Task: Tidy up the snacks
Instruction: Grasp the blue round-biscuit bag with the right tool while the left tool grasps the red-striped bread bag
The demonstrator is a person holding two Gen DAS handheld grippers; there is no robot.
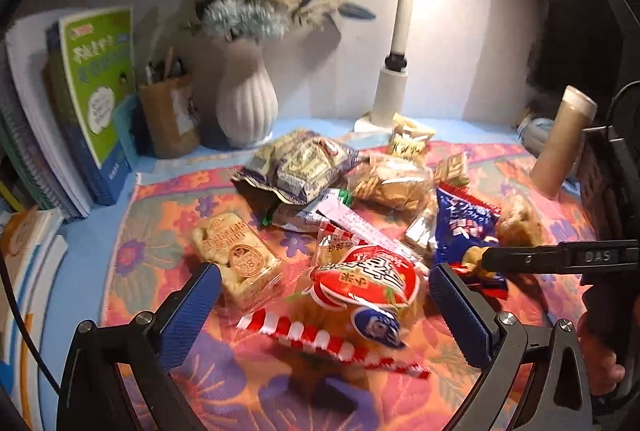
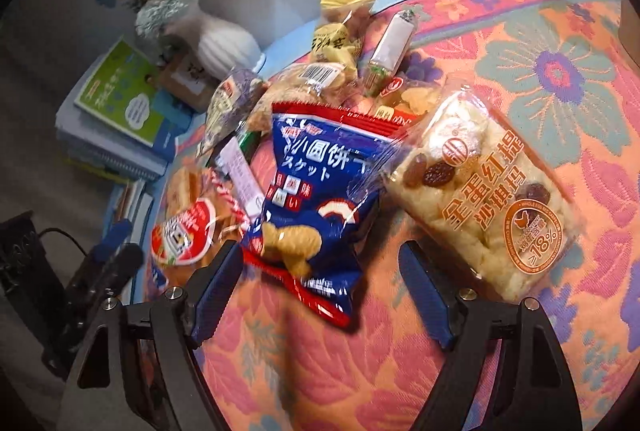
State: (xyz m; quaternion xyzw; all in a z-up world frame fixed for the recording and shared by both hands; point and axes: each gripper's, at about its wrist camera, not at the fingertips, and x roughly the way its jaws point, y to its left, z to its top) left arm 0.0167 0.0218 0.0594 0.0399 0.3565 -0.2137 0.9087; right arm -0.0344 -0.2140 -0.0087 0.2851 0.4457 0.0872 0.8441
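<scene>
Snack packets lie heaped on a floral cloth (image 1: 160, 231). My left gripper (image 1: 324, 271) is open wide around a red-and-white packet (image 1: 360, 283), and neither blue pad touches it. A clear sachima cake packet (image 1: 236, 255) lies just beyond the left pad. My right gripper (image 2: 320, 249) is open, with the lower end of a blue biscuit packet (image 2: 312, 183) between its fingers; there is a gap at the right pad. A second sachima packet (image 2: 480, 199) lies to its right. In the left wrist view one right finger (image 1: 540, 255) reaches the blue packet (image 1: 464, 223).
A grey bag (image 1: 296, 163), a clear biscuit bag (image 1: 392, 179) and a yellow packet (image 1: 408, 143) make up the far heap. Behind stand a white vase (image 1: 246, 103), a brown pen holder (image 1: 170, 119), books (image 1: 92, 91), a lamp base (image 1: 390, 91) and a brown bottle (image 1: 560, 147).
</scene>
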